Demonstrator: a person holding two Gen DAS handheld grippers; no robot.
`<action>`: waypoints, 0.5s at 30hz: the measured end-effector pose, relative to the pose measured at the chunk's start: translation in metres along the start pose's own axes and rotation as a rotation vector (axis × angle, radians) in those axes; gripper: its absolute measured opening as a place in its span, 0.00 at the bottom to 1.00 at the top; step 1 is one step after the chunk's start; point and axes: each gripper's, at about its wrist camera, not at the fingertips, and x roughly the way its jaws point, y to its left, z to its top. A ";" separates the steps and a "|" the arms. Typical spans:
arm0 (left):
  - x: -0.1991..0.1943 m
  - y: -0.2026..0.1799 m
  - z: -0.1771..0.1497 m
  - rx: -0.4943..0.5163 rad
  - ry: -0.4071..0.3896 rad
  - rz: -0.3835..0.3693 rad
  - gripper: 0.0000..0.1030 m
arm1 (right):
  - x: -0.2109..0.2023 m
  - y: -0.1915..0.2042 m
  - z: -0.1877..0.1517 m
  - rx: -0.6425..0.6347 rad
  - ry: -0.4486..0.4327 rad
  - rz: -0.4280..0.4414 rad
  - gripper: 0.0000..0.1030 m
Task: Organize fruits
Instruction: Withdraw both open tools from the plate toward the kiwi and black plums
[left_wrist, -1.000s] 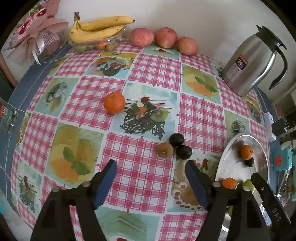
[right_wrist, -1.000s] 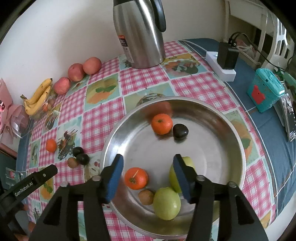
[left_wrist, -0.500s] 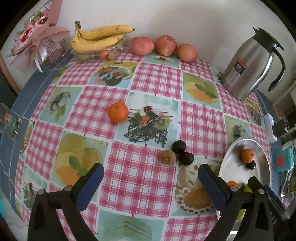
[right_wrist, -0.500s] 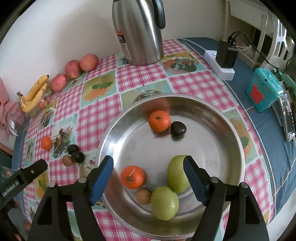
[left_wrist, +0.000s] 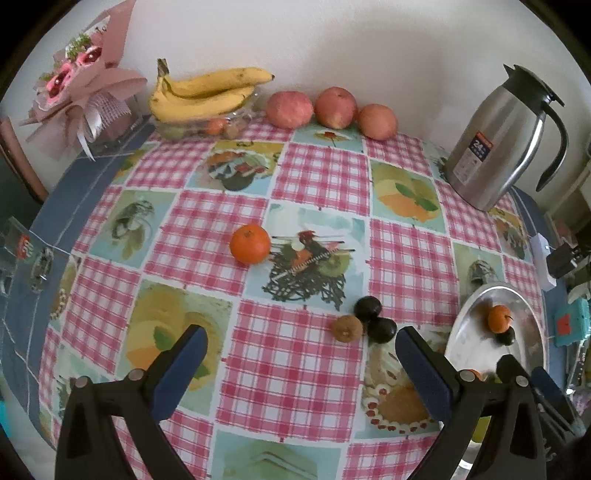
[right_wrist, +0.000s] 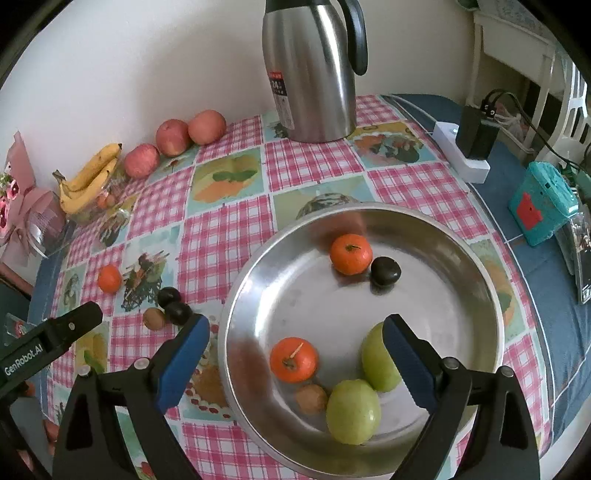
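Steel bowl (right_wrist: 480, 295) w/ 2 oranges, 2 green fruits under right gripper (right_wrist: 293, 341), jaws opening, nothing gripped; left gripper (left_wrist: 301, 354) wide apart, empty, loose orange (left_wrist: 250, 244) well ahead.

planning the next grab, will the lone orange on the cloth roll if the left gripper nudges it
Probably: the orange is round and sits free on flat cloth, nothing bracing it. Its peel looks matte, so grip should hold. It looks firm, unlikely to bruise.

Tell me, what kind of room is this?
Most likely a home dining or kitchen corner: a table under a checked fruit-print tablecloth, a steel thermos jug by the wall, a wrapped bouquet, and bananas and apples set out.
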 end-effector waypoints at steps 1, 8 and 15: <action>-0.001 0.001 0.000 0.000 -0.004 0.001 1.00 | -0.001 0.000 0.001 0.006 -0.004 0.002 0.92; -0.004 0.009 0.006 0.003 -0.024 0.015 1.00 | -0.001 0.009 0.002 0.018 -0.007 0.012 0.92; -0.006 0.022 0.014 -0.004 -0.054 0.020 1.00 | 0.000 0.023 0.004 0.007 0.010 0.030 0.92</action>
